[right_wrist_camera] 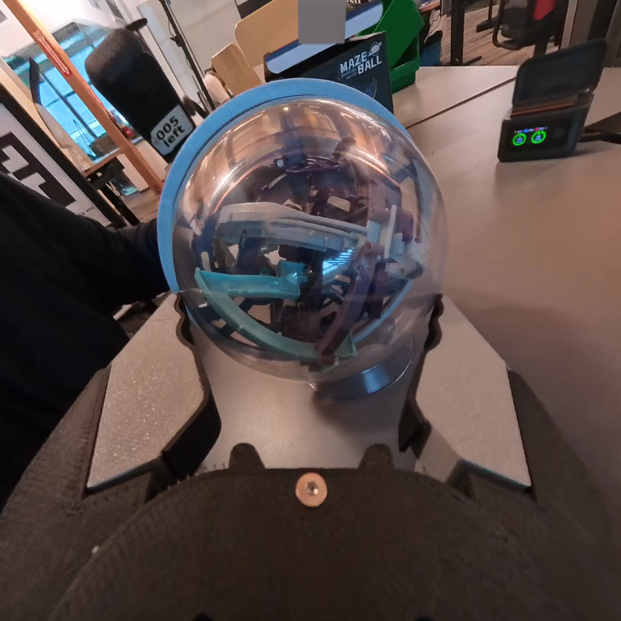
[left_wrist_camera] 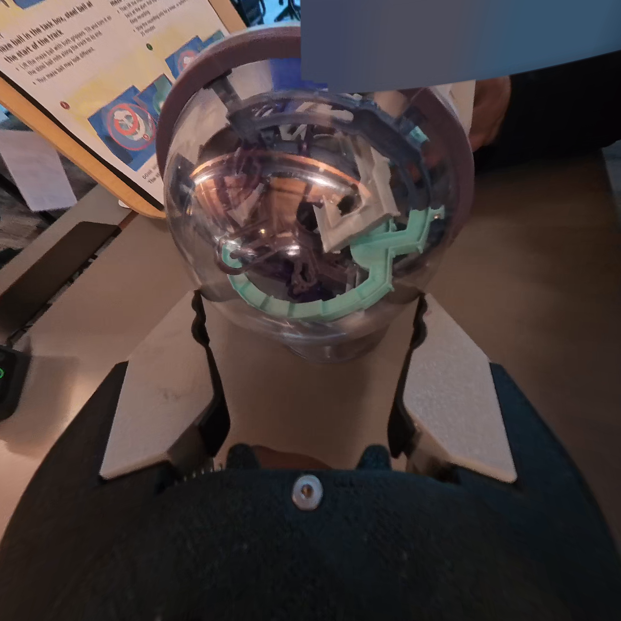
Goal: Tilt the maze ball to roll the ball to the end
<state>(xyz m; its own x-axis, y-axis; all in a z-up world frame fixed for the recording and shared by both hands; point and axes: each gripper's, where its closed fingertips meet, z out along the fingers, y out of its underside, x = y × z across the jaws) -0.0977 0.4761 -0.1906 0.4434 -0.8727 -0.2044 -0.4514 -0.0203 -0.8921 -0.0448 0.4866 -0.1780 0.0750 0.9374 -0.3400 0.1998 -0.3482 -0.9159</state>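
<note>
The maze ball [left_wrist_camera: 302, 208] is a clear sphere with mint-green, grey and purple tracks inside and a band around its middle. My left gripper [left_wrist_camera: 309, 302] has its fingertips [left_wrist_camera: 198, 309] pressed on the sphere's lower sides. In the right wrist view the maze ball [right_wrist_camera: 302, 242] shows a blue band. My right gripper [right_wrist_camera: 309, 302] holds it the same way from the opposite side. The sphere is tilted just above its dark ring stand [right_wrist_camera: 379, 379]. I cannot pick out the small ball inside. The left gripper's black body [right_wrist_camera: 134, 84] shows behind the sphere.
An instruction sheet on a wooden board [left_wrist_camera: 100, 84] leans at the back left. A black device with green lights [right_wrist_camera: 551, 134] stands on the beige table [right_wrist_camera: 537, 268]. A dark box [right_wrist_camera: 353, 74] and green bin [right_wrist_camera: 403, 43] stand behind. A person's dark sleeve [right_wrist_camera: 50, 285] is at left.
</note>
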